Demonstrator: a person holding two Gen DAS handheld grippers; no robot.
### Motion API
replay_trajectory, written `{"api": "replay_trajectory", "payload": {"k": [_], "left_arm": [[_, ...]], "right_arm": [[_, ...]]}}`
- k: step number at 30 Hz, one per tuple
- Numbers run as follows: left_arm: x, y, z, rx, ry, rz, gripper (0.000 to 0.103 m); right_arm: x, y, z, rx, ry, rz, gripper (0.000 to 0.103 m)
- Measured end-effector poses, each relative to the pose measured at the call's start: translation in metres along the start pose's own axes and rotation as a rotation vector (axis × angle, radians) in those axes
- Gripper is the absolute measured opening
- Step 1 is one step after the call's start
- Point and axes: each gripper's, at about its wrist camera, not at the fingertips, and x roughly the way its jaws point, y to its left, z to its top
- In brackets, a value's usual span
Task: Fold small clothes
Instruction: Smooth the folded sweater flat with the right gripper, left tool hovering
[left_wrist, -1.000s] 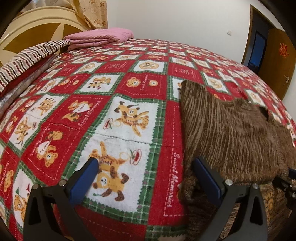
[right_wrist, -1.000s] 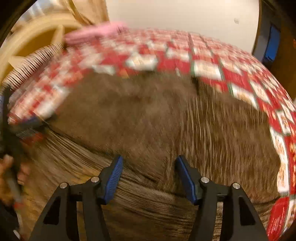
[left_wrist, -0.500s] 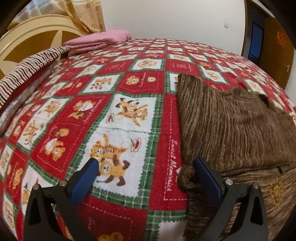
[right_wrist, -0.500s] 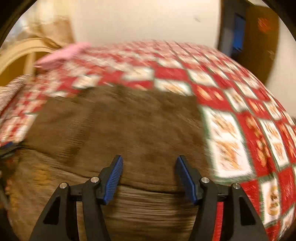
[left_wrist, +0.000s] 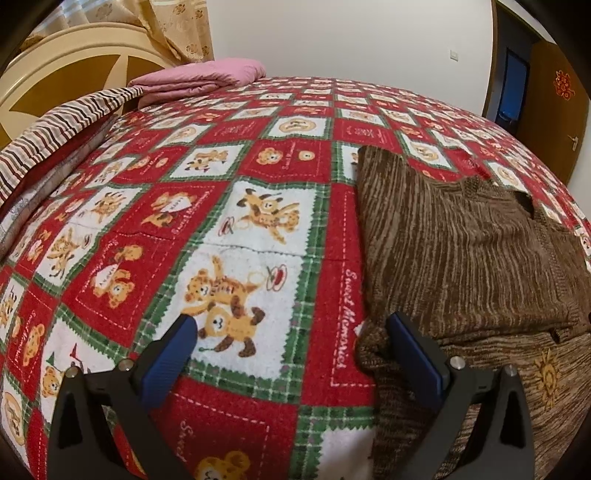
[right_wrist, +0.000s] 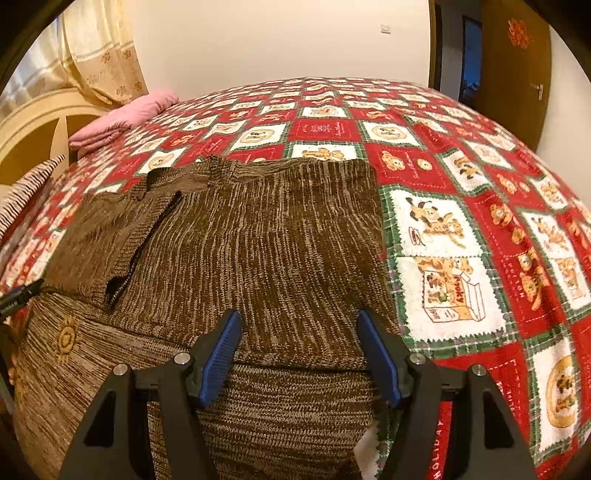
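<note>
— Where's the brown knitted sweater (right_wrist: 266, 240) lying, and which way does it run?

— On the bed, over the red bear-print blanket (right_wrist: 461, 236). It's partly folded; from the right wrist view its ribbed knit lines run away from the camera toward the far wall, and a folded flap (right_wrist: 110, 236) with the neck opening lies on its left part. A sun motif (right_wrist: 66, 338) sits on the near layer at the left. In the left wrist view the sweater (left_wrist: 461, 258) fills the right side, long edge running away from the camera.

— And the tongs?

— The right tongs (right_wrist: 301, 350) stand apart over the near fold, pads not pressing the knit; they have just been opening wider. The left tongs (left_wrist: 291, 350) are spread wide, one blue pad over the blanket, the other at the sweater's bunched left edge, gripping nothing.

— Anything changed from a second ago?

— The right view has swung rightward: more blanket shows beyond the sweater's right edge, and the blur is gone. The left view barely differs.

— The room?

— A folded pink quilt (left_wrist: 199, 77) beyond the sweater near the cream headboard (left_wrist: 74, 74), patterned curtain (right_wrist: 99, 48), white wall, brown door (right_wrist: 513, 74).
</note>
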Motion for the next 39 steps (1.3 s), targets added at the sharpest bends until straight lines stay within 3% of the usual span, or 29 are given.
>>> {"api": "replay_trajectory", "payload": {"k": [11,16,19,28,34,39], "left_arm": [[-0.013,0.002,-0.011,0.006,0.016,-0.027,0.103],[-0.021,0.015,-0.019,-0.048,0.011,-0.071,0.103],[-0.027,0.018,-0.025,-0.043,0.018,-0.088,0.103],[-0.046,0.019,-0.045,-0.033,-0.016,-0.091,0.103],[-0.071,0.020,-0.059,-0.029,-0.065,-0.084,0.103],[-0.083,0.011,-0.076,0.030,-0.071,-0.072,0.103]], "right_arm": [[-0.008,0.005,-0.006,-0.018,-0.018,-0.033,0.068],[-0.012,0.007,-0.009,-0.021,-0.031,-0.037,0.068],[-0.017,0.007,-0.012,-0.030,-0.030,-0.006,0.076],[-0.042,0.026,-0.044,-0.132,-0.005,-0.019,0.082],[-0.061,0.019,-0.067,-0.075,-0.018,0.010,0.082],[-0.078,0.016,-0.085,-0.057,-0.026,0.025,0.082]]}}
